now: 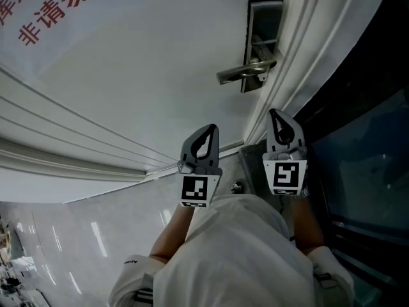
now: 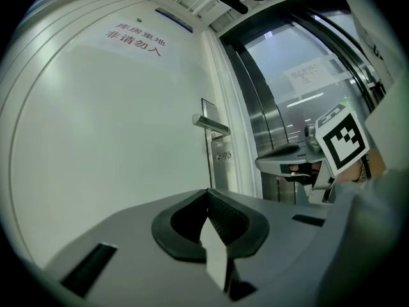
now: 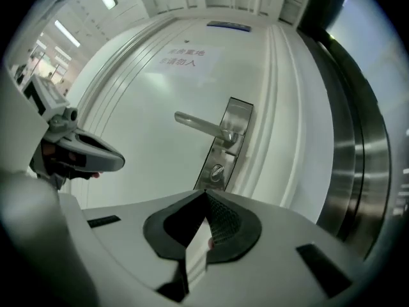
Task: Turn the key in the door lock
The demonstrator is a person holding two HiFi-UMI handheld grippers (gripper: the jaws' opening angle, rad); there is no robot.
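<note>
Currently I count two grippers, one door (image 3: 137, 101), one lever handle (image 3: 199, 125) and one lock cylinder (image 3: 218, 170). Left gripper (image 1: 209, 130) and right gripper (image 1: 278, 114) each have their jaws together. The cylinder lies straight ahead of the right gripper, apart from it, below the handle.

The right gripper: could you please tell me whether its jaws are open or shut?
Shut: in the right gripper view, the right gripper shows its jaws meeting at the tips, short of the lock.
</note>
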